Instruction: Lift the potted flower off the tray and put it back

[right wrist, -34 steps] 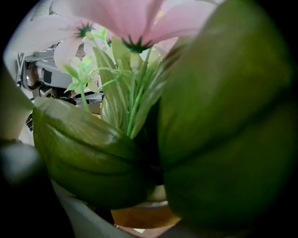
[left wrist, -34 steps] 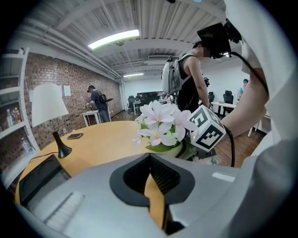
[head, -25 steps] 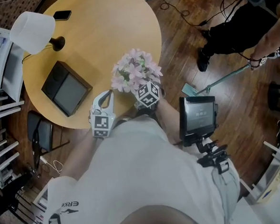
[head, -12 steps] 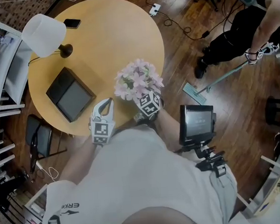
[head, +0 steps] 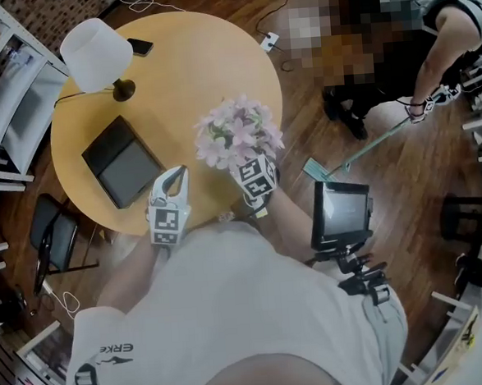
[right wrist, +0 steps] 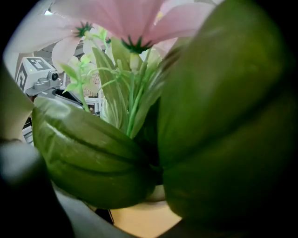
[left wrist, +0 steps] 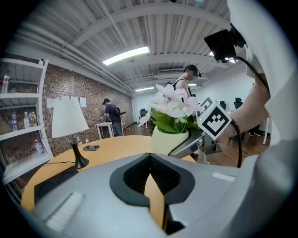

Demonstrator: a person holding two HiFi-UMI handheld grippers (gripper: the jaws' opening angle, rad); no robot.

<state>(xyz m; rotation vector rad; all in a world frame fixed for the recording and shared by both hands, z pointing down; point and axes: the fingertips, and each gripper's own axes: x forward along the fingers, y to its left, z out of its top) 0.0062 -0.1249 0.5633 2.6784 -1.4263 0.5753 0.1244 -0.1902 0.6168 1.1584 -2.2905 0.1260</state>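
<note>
The right gripper (left wrist: 185,146) is clamped on the cream pot (left wrist: 164,140) of the flower (head: 237,134), whose leaves fill its own view (whether the pot clears the table (head: 199,67) cannot be told). The left gripper (head: 174,174), jaws together and empty, hovers just beside it at the near edge. The dark tray (head: 124,161) lies well apart to the left, with a lamp (head: 95,54) beyond it.
</note>
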